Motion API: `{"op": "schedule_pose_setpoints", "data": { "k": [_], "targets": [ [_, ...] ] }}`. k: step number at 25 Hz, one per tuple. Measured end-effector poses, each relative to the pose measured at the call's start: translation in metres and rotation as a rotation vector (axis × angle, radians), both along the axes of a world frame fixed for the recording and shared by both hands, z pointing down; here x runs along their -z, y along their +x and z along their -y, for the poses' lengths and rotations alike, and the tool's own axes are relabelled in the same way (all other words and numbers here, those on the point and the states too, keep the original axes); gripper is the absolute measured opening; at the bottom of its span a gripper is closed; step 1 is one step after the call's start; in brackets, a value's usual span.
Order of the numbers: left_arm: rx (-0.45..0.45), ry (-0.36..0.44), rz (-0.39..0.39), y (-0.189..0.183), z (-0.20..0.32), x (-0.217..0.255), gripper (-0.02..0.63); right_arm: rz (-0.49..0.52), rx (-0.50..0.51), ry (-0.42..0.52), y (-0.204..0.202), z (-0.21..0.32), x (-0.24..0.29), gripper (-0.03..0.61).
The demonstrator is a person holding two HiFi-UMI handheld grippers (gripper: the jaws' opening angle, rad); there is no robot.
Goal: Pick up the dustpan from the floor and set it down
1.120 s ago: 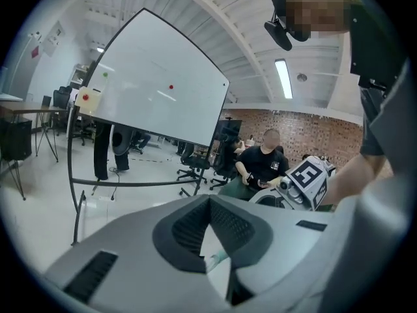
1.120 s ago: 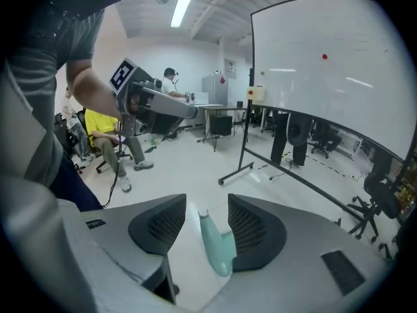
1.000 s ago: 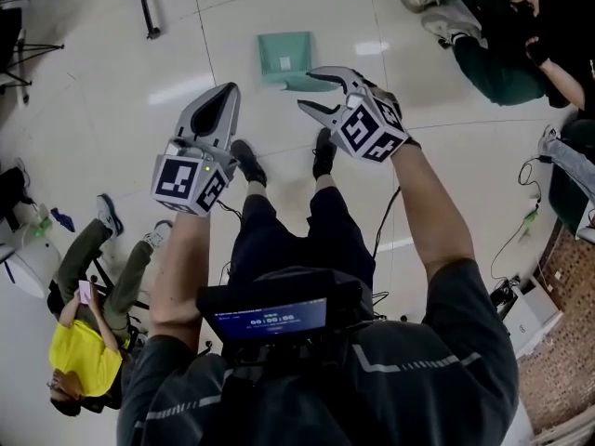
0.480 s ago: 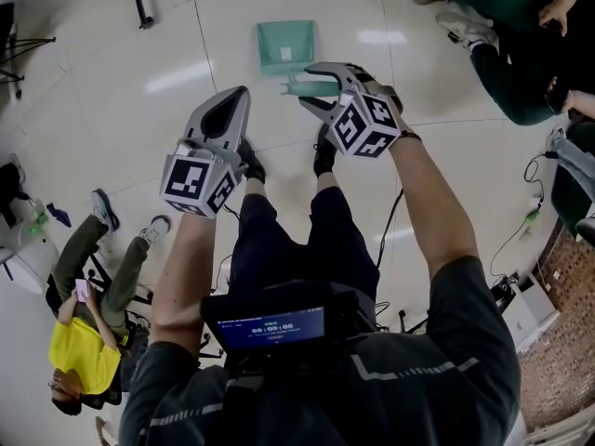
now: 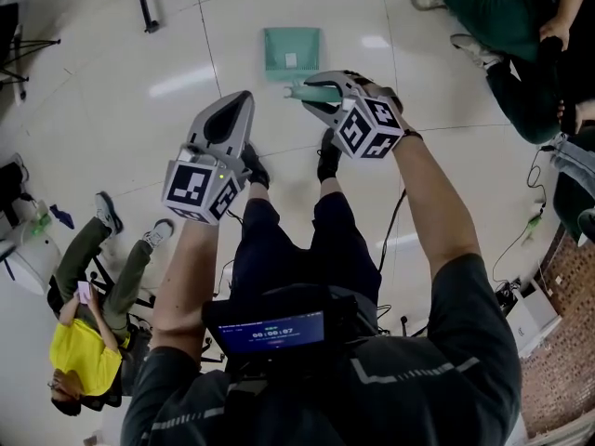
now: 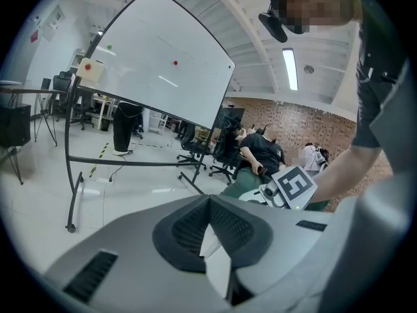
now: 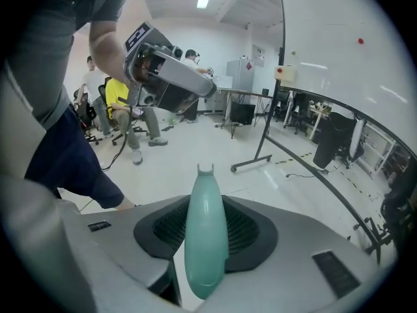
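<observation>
Right tool [image 5: 314, 94]: jaws just closing, now clamped on the handle [image 7: 206, 240] of the pale-green plastic dustpan [image 5: 291, 50] ahead, for lifting.
Left tool [image 5: 234, 108]: jaws together, empty, spare.

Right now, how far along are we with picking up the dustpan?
Done: the right hand-held gripper is at the dustpan, and its jaws have just been closing onto the green handle, which sits between them. In hand: securing that grip; the dustpan appears to lie on the floor still. Left: lifting it and setting it down. The left hand-held gripper is shut and empty.
</observation>
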State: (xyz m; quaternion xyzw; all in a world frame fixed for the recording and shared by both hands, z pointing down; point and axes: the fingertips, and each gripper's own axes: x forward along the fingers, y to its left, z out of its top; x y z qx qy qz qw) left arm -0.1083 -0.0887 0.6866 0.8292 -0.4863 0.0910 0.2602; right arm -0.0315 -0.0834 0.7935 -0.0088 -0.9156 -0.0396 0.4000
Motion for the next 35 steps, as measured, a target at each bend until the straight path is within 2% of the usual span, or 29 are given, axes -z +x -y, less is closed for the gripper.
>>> {"op": "schedule_pose_setpoints", "data": {
  "k": [3, 7, 11, 16, 22, 30, 35],
  "targets": [
    [0.008, 0.013, 0.005, -0.004, 0.000, 0.024, 0.031, 0.013, -0.011, -0.004, 0.002, 0.001, 0.017, 0.147],
    [0.013, 0.055, 0.015, -0.013, -0.002, 0.073, 0.031, 0.081, -0.051, -0.015, -0.004, 0.010, 0.081, 0.147],
    [0.018, 0.098, -0.014, -0.019, -0.015, 0.152, 0.031, 0.109, -0.036, -0.030, -0.004, -0.005, 0.177, 0.147],
    [-0.005, 0.146, -0.034, -0.008, -0.047, 0.263, 0.031, 0.160, -0.064, -0.059, 0.009, -0.045, 0.303, 0.147],
    [-0.033, 0.254, -0.043, 0.001, -0.082, 0.372, 0.031, 0.226, -0.063, -0.009, 0.016, -0.083, 0.424, 0.146],
    [-0.069, 0.321, -0.020, 0.015, -0.115, 0.447, 0.029, 0.272, -0.050, 0.050, 0.026, -0.116, 0.502, 0.146],
    [-0.087, 0.334, 0.041, 0.018, -0.124, 0.453, 0.029, 0.266, -0.045, 0.057, 0.026, -0.129, 0.510, 0.146]
  ]
}}
